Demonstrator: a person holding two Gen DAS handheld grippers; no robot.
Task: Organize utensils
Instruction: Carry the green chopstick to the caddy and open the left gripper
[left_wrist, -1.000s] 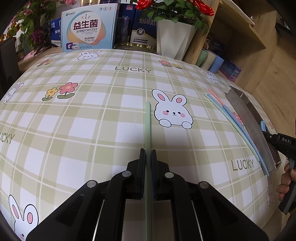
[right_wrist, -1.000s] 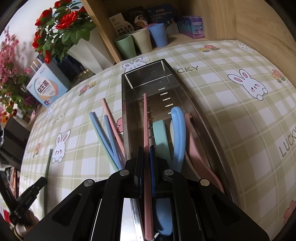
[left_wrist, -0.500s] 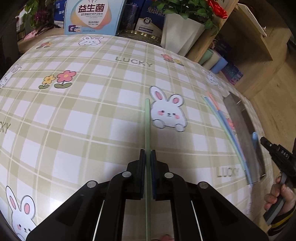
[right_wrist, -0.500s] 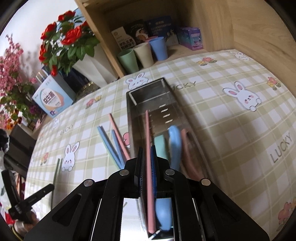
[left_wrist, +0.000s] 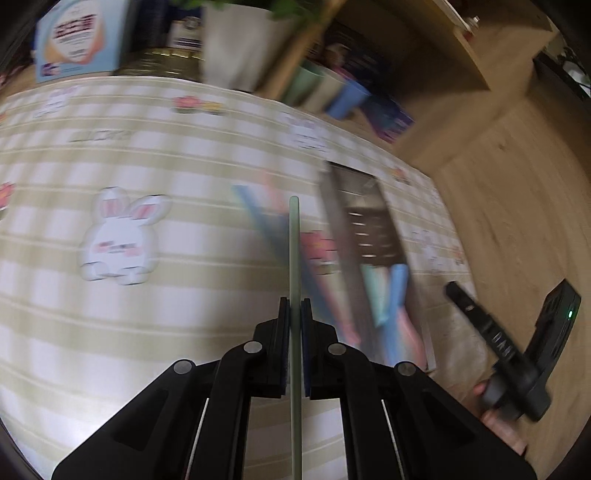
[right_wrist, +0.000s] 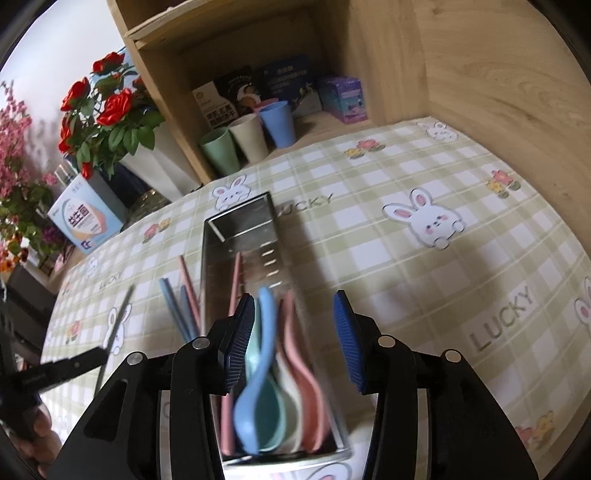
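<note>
1. Right now the left gripper (left_wrist: 294, 314) has its jaws pressed together on a pale green chopstick (left_wrist: 294, 236), which runs straight forward between the pads and sticks out well past them, off the tablecloth.
2. Its own view is heavily motion-blurred, so fine detail on the cloth is hard to read.
3. Past the chopstick tip, loose blue chopsticks (right_wrist: 173, 306) and a pink chopstick (right_wrist: 187, 280) lie on the checked bunny tablecloth (right_wrist: 424, 280), just beside the left wall of the metal utensil tray (right_wrist: 236, 225).
4. The tray is a long, narrow steel box lying lengthwise on the cloth, with slots in its floor.
5. Inside its near end lie a blue spoon (right_wrist: 258, 354), a mint green spoon (right_wrist: 273, 424) under it and pink spoons (right_wrist: 299, 354) on the right, stacked on edge.
6. A second pink chopstick (right_wrist: 235, 280) lies in the tray along its left wall.
7. The right gripper (right_wrist: 293, 347) hangs over the near end of the tray with its jaws opening; the blue ribbed pads stand apart and press on nothing, the spoons showing below between them.
8. A person's fingers (left_wrist: 480, 389) wrap the right gripper's handle at the edge of the left view.
9. Behind the table stand three cups (right_wrist: 247, 142), green, beige and blue, in a wooden shelf (right_wrist: 388, 55), beside a white pot of red roses (right_wrist: 110, 107).
</note>
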